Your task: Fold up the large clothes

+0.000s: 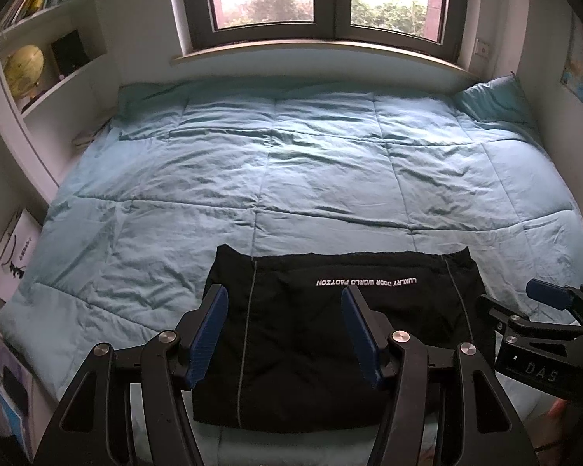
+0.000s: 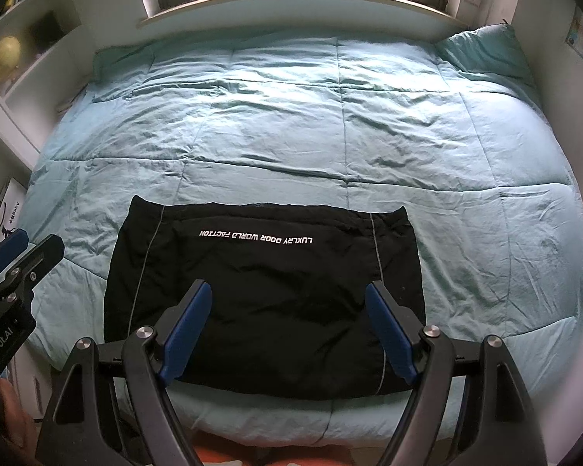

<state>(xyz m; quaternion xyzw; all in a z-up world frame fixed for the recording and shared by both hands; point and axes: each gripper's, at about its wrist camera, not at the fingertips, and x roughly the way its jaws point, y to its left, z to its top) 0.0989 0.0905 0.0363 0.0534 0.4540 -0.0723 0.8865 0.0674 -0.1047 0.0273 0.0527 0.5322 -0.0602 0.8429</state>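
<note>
A black garment (image 1: 311,334) (image 2: 268,295) with white lettering and thin grey piping lies folded into a flat rectangle at the near edge of the bed. My left gripper (image 1: 285,299) hovers above its left half, open, with nothing between the blue pads. My right gripper (image 2: 289,297) hangs over the garment's near middle, also open and empty. Each gripper shows in the other's view: the right gripper (image 1: 540,303) at the garment's right side, the left gripper (image 2: 19,252) out to the garment's left.
A light blue quilt (image 1: 291,163) (image 2: 330,124) covers the whole bed, with a pillow (image 1: 493,101) at the far right corner. White shelves with a globe (image 1: 23,70) line the left wall. A window (image 1: 315,0) sits behind the bed.
</note>
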